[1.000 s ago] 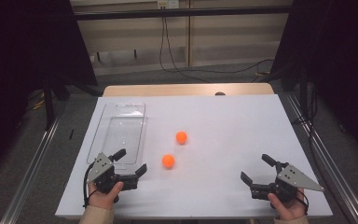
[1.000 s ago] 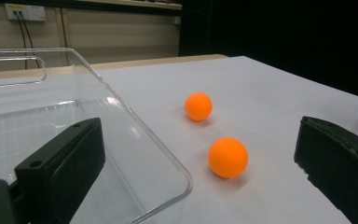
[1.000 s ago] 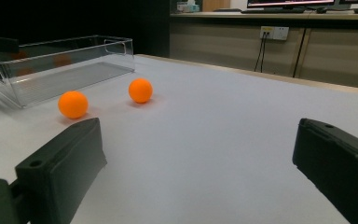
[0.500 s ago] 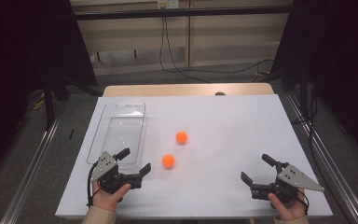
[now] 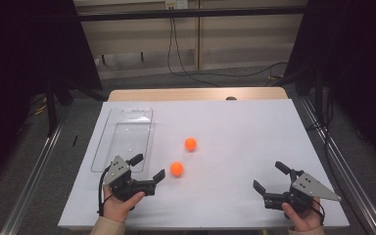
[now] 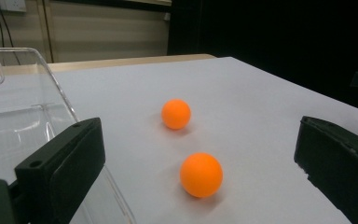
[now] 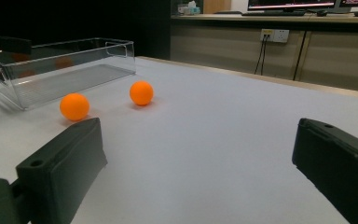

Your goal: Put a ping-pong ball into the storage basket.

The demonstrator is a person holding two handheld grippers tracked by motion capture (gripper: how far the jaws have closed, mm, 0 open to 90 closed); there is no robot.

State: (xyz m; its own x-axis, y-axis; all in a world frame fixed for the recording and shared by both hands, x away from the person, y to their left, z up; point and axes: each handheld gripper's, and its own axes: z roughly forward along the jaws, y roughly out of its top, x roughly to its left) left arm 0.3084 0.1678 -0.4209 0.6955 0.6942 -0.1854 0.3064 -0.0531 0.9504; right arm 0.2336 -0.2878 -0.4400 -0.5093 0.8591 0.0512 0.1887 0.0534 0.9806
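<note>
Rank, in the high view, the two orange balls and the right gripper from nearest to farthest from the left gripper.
From the left gripper:
1. Near orange ball, just beyond its open jaws.
2. Far orange ball, deeper on the table.
3. Right gripper, across the table at the person's right.

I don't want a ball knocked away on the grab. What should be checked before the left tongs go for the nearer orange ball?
1. Left tongs open: ok, jaws spread wide.
2. Nearer ball free to grasp: ok, it sits alone on the table, just ahead of the jaws.
3. Gap to farther ball: ok, they sit apart.
4. Clear bin has room: ok, nothing inside.
5. Right tongs out of the way: ok, open, far across the table.
6. Ball at rest: cannot tell.
</note>
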